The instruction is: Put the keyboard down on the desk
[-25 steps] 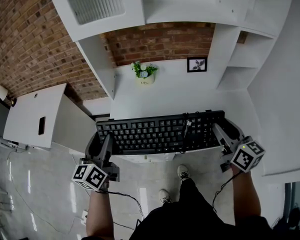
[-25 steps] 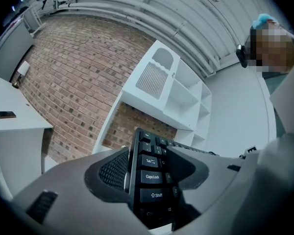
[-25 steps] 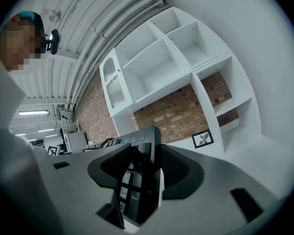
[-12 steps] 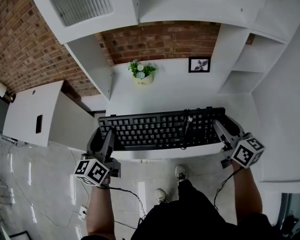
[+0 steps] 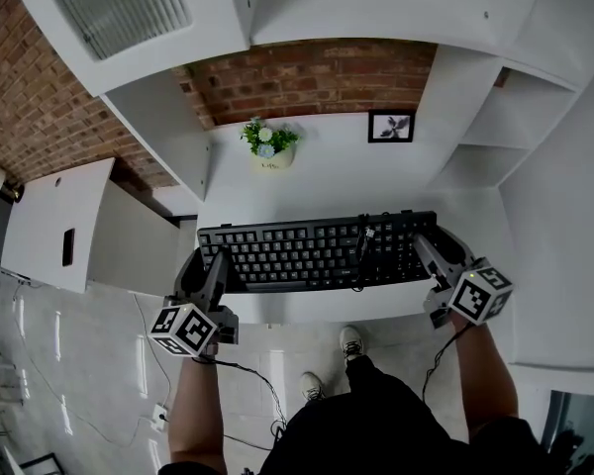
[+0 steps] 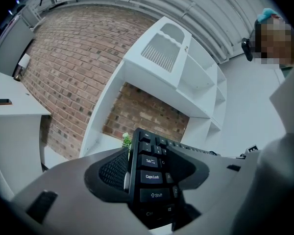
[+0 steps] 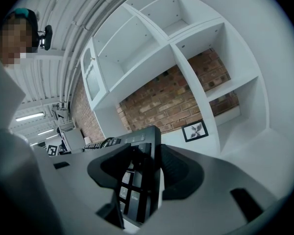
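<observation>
A black keyboard (image 5: 317, 252) is held level over the front part of the white desk (image 5: 327, 171). My left gripper (image 5: 210, 270) is shut on its left end, where the Tab and Caps Lock keys (image 6: 151, 176) sit between the jaws. My right gripper (image 5: 434, 257) is shut on the keyboard's right end (image 7: 137, 180). A cable (image 5: 361, 248) lies across the keys right of centre. I cannot tell whether the keyboard touches the desk.
A small potted plant (image 5: 263, 143) and a framed picture (image 5: 390, 126) stand at the back of the desk against the brick wall. White shelf units (image 5: 495, 117) flank the desk. A white side table (image 5: 49, 221) stands at the left.
Both grippers have carried the keyboard forward over the desk, away from the person and further past the desk's front edge.
</observation>
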Demonstrator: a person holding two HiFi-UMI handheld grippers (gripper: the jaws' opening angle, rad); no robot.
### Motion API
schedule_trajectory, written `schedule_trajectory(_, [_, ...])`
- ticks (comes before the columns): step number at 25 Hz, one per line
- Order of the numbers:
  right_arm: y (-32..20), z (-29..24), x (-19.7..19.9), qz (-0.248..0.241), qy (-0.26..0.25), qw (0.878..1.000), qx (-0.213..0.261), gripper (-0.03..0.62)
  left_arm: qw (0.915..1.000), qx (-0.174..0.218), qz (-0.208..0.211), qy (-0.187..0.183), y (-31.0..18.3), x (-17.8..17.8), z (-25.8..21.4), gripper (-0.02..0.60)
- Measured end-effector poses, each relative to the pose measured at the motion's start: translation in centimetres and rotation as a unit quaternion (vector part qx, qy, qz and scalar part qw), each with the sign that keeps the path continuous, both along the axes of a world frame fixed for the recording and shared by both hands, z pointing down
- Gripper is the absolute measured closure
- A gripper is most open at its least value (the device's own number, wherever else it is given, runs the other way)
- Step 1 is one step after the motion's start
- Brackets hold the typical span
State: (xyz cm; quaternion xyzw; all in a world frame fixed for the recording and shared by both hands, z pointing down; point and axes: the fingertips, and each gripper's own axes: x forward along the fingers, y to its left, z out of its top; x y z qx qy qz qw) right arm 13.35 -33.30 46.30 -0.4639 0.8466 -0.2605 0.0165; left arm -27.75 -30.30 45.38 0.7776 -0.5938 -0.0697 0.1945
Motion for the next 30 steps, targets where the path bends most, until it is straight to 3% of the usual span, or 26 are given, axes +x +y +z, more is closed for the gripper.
schedule_trajectory(13, [-4.3,8.1,0.8,-0.004,0.003,0.998,-0.068,0.395,0.9970,-0.077,-0.008,0.003,-4.1,0.7,8.0,0.331])
schedule_trajectory(30, [-6.6,17.5,0.5,-0.005,0.014,0.986,-0.167,0.393,0.9850,-0.172,-0.017,-0.006,-6.6,0.5,16.8,0.331])
